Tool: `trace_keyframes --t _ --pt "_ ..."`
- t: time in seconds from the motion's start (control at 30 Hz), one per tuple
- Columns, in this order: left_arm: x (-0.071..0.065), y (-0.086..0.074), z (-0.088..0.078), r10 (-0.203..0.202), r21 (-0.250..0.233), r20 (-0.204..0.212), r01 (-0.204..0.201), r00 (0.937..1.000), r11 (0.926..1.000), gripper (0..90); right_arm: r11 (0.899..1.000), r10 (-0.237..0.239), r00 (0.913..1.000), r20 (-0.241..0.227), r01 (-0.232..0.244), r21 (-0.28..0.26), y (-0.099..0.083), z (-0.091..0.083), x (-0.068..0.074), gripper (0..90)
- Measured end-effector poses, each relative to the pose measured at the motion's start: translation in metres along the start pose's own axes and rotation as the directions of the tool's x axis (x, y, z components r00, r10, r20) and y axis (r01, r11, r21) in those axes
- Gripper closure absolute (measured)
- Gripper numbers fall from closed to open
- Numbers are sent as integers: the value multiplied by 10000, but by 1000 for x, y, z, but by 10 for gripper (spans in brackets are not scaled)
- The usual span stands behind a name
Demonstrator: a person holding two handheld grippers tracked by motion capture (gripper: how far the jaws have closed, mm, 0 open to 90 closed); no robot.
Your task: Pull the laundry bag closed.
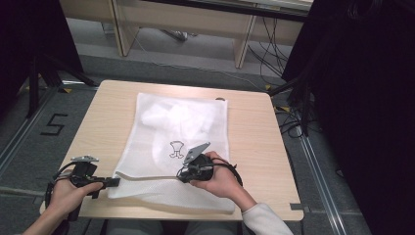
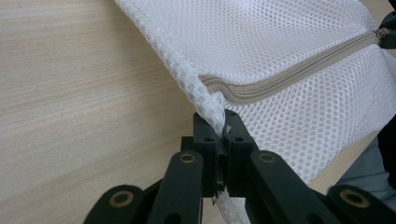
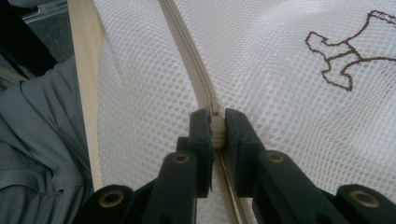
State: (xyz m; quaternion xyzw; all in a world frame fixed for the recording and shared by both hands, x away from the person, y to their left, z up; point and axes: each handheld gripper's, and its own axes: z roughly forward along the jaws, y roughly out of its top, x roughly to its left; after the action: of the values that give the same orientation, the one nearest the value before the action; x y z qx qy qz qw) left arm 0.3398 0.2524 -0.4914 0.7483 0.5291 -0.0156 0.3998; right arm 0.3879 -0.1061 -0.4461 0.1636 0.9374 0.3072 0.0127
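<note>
A white mesh laundry bag [image 1: 181,142] with a brown embroidered figure [image 1: 176,149] lies flat on the table, something white bundled inside at its far end. A beige zipper [image 2: 289,79] runs along its near side. My left gripper [image 1: 116,182] is shut on the bag's near-left corner [image 2: 212,109], the mesh pinched between the jaws. My right gripper [image 1: 182,175] sits mid-way along the zipper [image 3: 187,56], shut on the zipper pull [image 3: 215,122]. Behind the pull, the zipper teeth lie apart.
The light wooden table [image 1: 107,122] has bare surface to the left and right of the bag. A grey-clothed lap [image 3: 42,154] shows past the table's near edge. Dark stands [image 1: 44,68] and cables [image 1: 293,122] are on the floor around it.
</note>
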Motion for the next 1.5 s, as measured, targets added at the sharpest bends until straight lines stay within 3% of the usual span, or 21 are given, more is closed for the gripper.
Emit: trace_keyframes --t 0.2,1.37,1.5 --pt "0 0 0 7 25 3 -7 10000 10000 858 9999 -153 9998 86 153 -1 -1 -3 -1 824" --pt "0 0 1 19 60 -41 -19 10000 10000 858 9997 229 9996 194 -231 121 -20 -17 -7 824" --pt "-1 -1 2 -50 -168 -94 49 9999 9998 857 9996 283 9995 173 -284 79 -23 -19 -8 824"
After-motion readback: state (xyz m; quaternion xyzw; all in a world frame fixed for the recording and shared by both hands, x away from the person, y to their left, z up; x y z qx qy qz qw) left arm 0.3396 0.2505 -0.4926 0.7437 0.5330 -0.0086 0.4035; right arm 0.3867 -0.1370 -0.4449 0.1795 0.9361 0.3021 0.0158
